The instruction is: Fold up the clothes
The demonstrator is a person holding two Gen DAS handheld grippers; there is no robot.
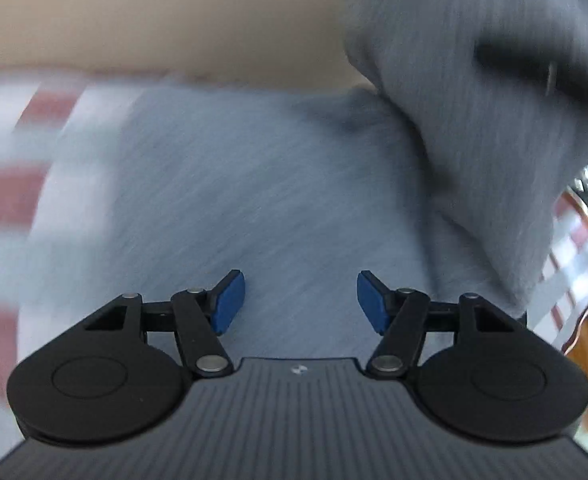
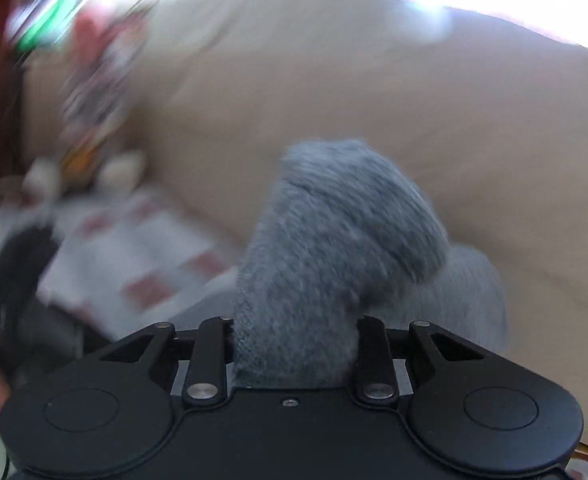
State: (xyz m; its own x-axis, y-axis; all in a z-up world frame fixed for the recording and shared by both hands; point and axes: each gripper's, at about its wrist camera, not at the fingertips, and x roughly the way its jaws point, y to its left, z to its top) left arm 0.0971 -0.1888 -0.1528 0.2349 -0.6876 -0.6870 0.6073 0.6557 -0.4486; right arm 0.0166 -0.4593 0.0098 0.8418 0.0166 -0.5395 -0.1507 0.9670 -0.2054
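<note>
The grey garment (image 1: 254, 200) is soft, limp and light, spread on the checked cloth (image 1: 10, 184) with one bunch lifted. Your right gripper (image 2: 294, 344) is clamped on that bunch (thick, so it shouldn't slip); your left gripper (image 1: 300, 300) hovers half open, holding nothing. Take an edge or corner.

My left wrist camera looks down close over the grey garment (image 1: 254, 184); my right wrist camera faces a beige sofa (image 2: 374, 80). Both share the garment and checked cloth (image 1: 34, 184).
</note>
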